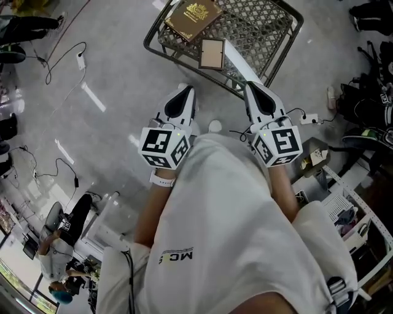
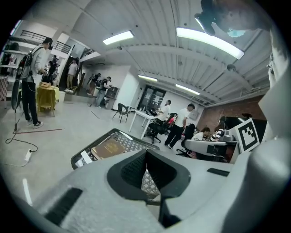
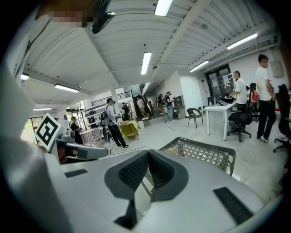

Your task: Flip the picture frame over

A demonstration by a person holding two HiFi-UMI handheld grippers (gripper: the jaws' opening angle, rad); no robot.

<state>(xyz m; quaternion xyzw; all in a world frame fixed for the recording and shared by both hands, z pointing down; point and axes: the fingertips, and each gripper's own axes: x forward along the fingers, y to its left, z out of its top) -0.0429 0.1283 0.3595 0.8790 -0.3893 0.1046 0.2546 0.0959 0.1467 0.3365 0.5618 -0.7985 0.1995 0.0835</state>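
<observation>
The picture frame point(image 1: 212, 54), small with a pale tan face, lies on a dark mesh table point(image 1: 270, 24) near its front edge. Beside it lies a brown book point(image 1: 192, 17) with gold print. My left gripper point(image 1: 183, 92) hovers short of the table's near edge, jaws shut and holding nothing. My right gripper point(image 1: 253, 87) is level with it, close to the table's rim and right of the frame, also shut and holding nothing. In the left gripper view the shut gripper point(image 2: 146, 152) points at the table point(image 2: 88, 152) and book point(image 2: 109, 148). In the right gripper view the gripper point(image 3: 148, 152) covers the table's point(image 3: 200, 152) near part.
A white strip point(image 1: 238, 60) lies on the table by the frame. Cables and a power strip point(image 1: 80, 60) trail over the grey floor at left. A wire shelf point(image 1: 359, 214) and dark bags point(image 1: 368, 98) stand at right. People, chairs and a white desk point(image 3: 223, 109) stand further off.
</observation>
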